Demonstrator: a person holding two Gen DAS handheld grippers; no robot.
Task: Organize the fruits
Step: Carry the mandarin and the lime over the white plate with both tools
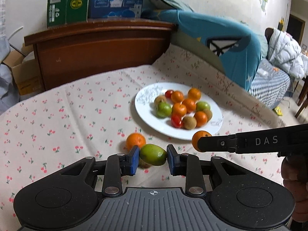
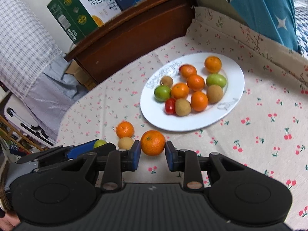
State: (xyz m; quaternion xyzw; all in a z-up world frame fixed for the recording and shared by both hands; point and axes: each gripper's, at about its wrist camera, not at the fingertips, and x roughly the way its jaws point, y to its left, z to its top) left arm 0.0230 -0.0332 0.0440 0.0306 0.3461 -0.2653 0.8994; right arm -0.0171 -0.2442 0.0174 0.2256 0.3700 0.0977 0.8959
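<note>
A white plate (image 2: 233, 104) on the cherry-print cloth (image 2: 269, 144) is already holding about a dozen fruits. The left gripper (image 1: 153, 156) is pinching a green fruit (image 1: 153, 154) and the right gripper (image 2: 152, 150) is squeezing an orange (image 2: 153, 142) — both near the plate's edge. A small orange (image 2: 125, 129) and what seems a brownish fruit (image 2: 125, 143) — partly hidden, blurred — are still lying loose.

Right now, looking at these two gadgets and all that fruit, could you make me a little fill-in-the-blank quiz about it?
1. The left gripper is shut on a ____ fruit.
2. The right gripper is shut on an ____.
3. Most of the fruit sits on a white ____.
4. The cloth is printed with little red ____.

Missing words: green; orange; plate; cherries
</note>
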